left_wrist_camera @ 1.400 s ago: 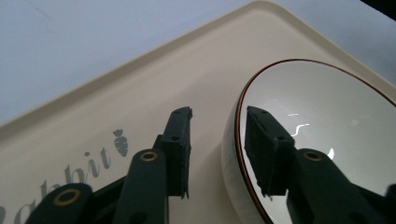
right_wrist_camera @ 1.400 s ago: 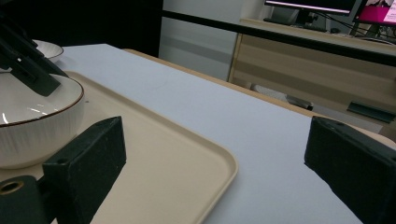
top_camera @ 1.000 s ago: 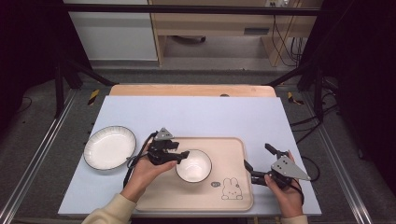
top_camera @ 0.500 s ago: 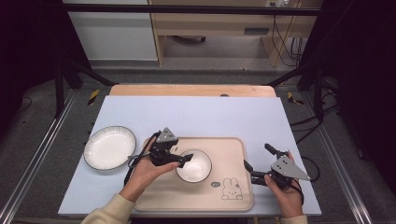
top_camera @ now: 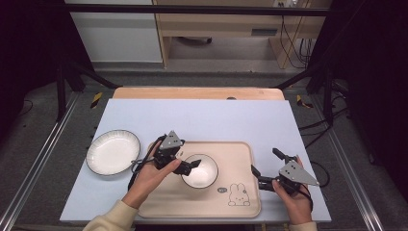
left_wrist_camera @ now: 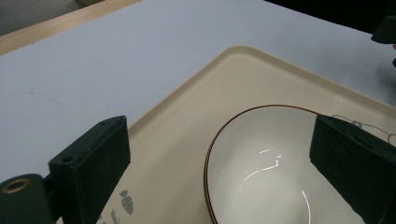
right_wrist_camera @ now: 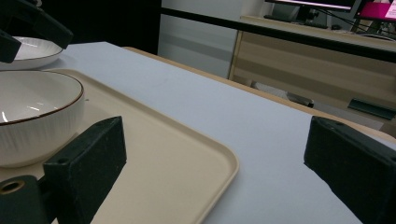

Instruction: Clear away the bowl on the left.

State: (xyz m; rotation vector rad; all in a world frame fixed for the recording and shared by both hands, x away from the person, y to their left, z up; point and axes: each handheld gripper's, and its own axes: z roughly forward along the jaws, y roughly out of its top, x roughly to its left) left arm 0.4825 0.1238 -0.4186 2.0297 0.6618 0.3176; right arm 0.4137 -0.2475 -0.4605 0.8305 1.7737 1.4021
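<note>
1. The white bowl [top_camera: 199, 171] stands upright on the beige tray [top_camera: 240, 154], in the middle part of the tray, a little to the left.
2. The left gripper [top_camera: 191, 167] is at the left rim of the bowl. Its jaws have just been opening and now stand wide apart; the rim is between them, but the pads do not press on it.
3. The right gripper [top_camera: 265, 168] is at the right edge of the tray, jaws wide apart, holding nothing.
4. A white plate [top_camera: 113, 152] lies on the table left of the tray.
</note>
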